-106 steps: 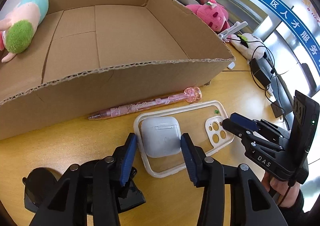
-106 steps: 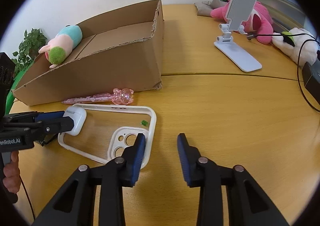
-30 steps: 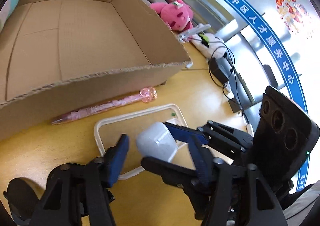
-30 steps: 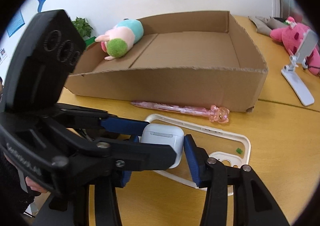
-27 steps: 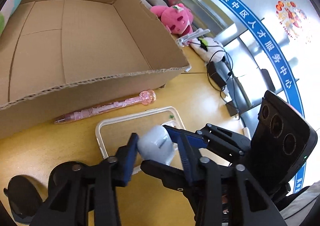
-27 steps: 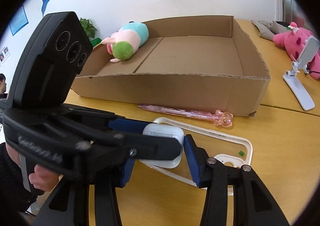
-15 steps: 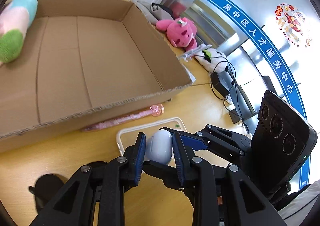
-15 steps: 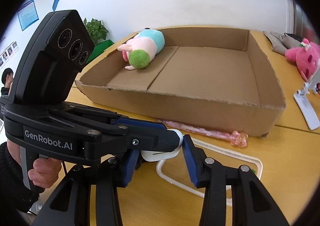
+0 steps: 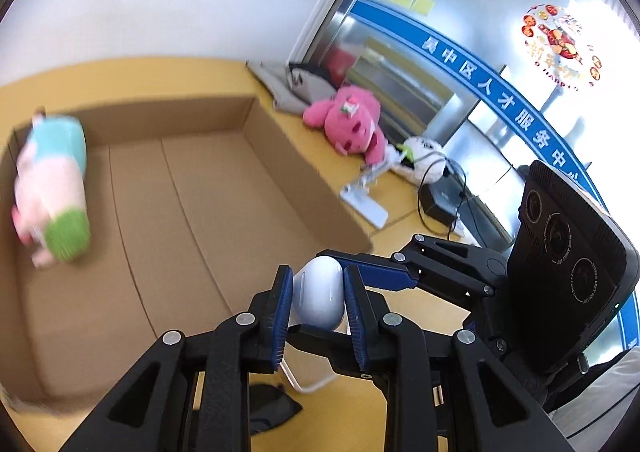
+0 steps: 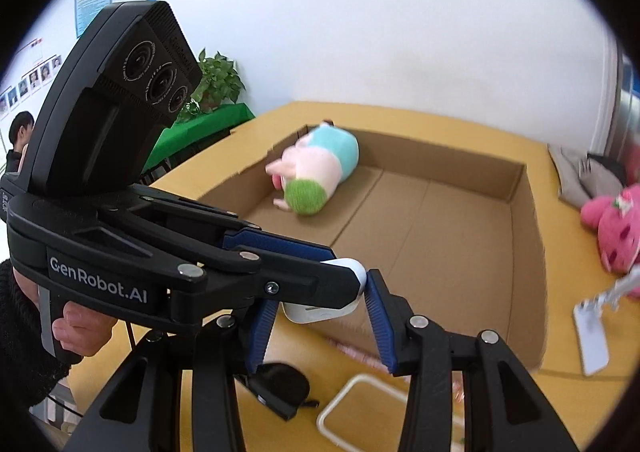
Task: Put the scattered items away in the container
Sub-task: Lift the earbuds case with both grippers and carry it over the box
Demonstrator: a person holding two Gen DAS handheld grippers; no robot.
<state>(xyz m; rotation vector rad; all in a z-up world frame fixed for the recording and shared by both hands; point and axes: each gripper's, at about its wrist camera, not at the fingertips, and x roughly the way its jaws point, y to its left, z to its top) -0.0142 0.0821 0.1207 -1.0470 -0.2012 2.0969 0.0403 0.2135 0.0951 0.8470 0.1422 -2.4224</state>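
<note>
A white earbuds case (image 9: 320, 300) hangs in the air, just in front of the cardboard box (image 9: 300, 180) and above its near wall. My left gripper (image 9: 317, 280) is shut on it, blue pads pressing both sides. My right gripper (image 10: 320, 304) crosses from the other side and is shut on the same earbuds case (image 10: 316, 314). A pastel plush toy (image 10: 316, 176) lies in the box's far corner. On the table below, one corner of the white phone case frame (image 10: 360, 404) shows, and the pink pen (image 10: 352, 350) is a blur by the box wall.
A pink plush (image 9: 352, 124), a white plush (image 9: 420, 156), a phone stand (image 9: 366, 204), a black adapter with cables (image 9: 440, 204) and a grey cloth (image 9: 288, 88) lie right of the box. A small black object (image 10: 280, 384) sits near the table's front. A potted plant (image 10: 216, 80) stands behind.
The left jaws closed onto the earbuds case, which the right gripper held throughout. Both grippers then rose together, lifting it off the phone case frame to above the box's front wall.
</note>
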